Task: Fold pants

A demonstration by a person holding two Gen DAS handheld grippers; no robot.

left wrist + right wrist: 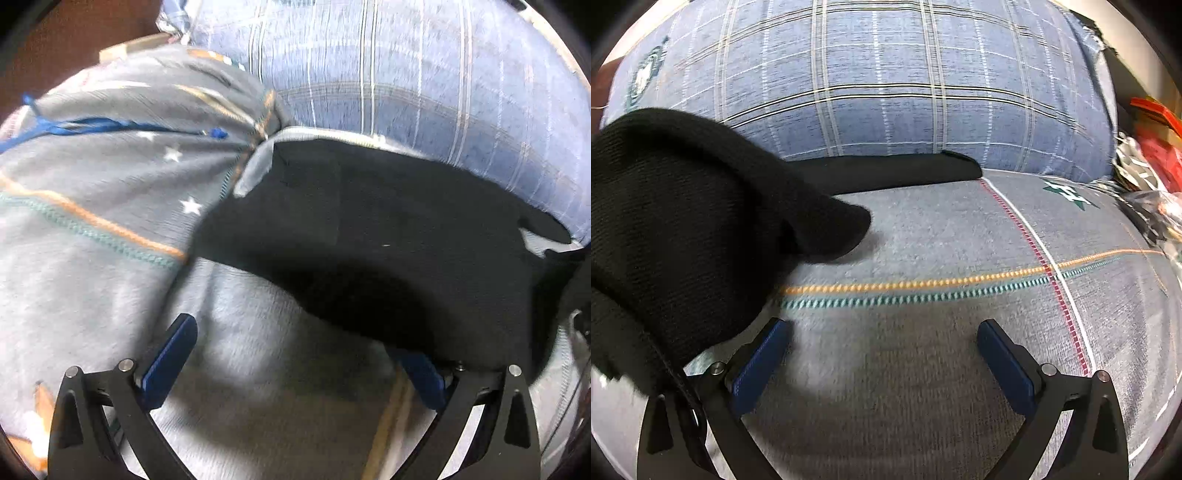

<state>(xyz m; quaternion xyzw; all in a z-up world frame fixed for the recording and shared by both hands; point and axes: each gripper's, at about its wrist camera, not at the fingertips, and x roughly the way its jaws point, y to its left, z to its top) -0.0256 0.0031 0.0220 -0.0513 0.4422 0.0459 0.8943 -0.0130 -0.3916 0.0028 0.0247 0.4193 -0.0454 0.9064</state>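
Note:
The black pants (388, 236) lie on a grey bedspread (258, 332) in the left wrist view, with a pale waistband edge at their top left. My left gripper (295, 350) is open just above the bedspread; the pants' near edge covers its right fingertip. In the right wrist view the black pants (683, 229) bulge up at the left, and one leg stretches right along a blue plaid pillow (886, 92). My right gripper (882, 343) is open and empty over the grey bedspread (923, 240), with its left finger beside the pants' edge.
The blue plaid pillow (406, 74) lies behind the pants. A bunched grey star-print cloth with a blue cord (110, 155) lies at the left. Red packaging and clutter (1156, 147) sit at the right edge of the bed.

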